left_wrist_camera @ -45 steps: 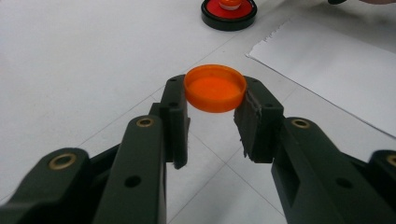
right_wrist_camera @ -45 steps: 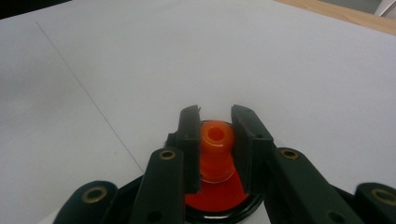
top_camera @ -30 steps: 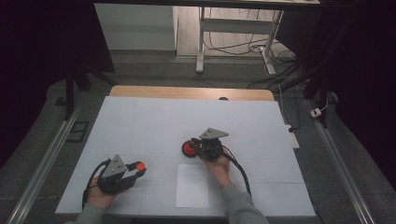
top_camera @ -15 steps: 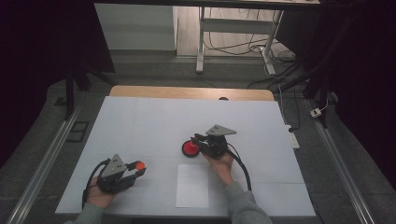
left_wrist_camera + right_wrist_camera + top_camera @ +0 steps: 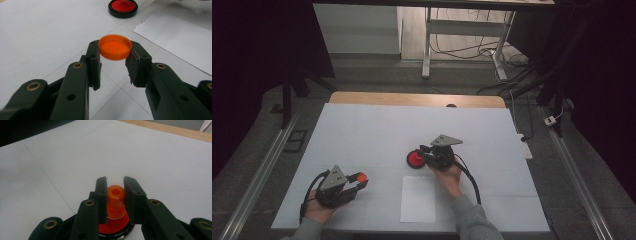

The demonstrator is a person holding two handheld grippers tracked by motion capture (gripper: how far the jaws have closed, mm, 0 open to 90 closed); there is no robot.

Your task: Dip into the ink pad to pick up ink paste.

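My left gripper [image 5: 115, 49] is shut on a shallow orange cap [image 5: 115, 46], its pads pressing the cap's rim just above the white table top. In the high view that gripper [image 5: 357, 181] lies at the front left with the orange cap [image 5: 361, 176] at its tip. My right gripper [image 5: 115, 185] is shut on a small orange nozzle [image 5: 115, 194] that stands upright on a red disc with a black rim [image 5: 112, 228]. The high view places the right gripper [image 5: 424, 152] near the table's middle, over the red disc [image 5: 414, 160].
A white paper sheet [image 5: 418, 198] lies flat between the two hands near the front edge. The white table cover [image 5: 377, 130] stretches back to a wooden strip [image 5: 412, 99]. Metal rails run along both sides, and cables lie on the floor behind.
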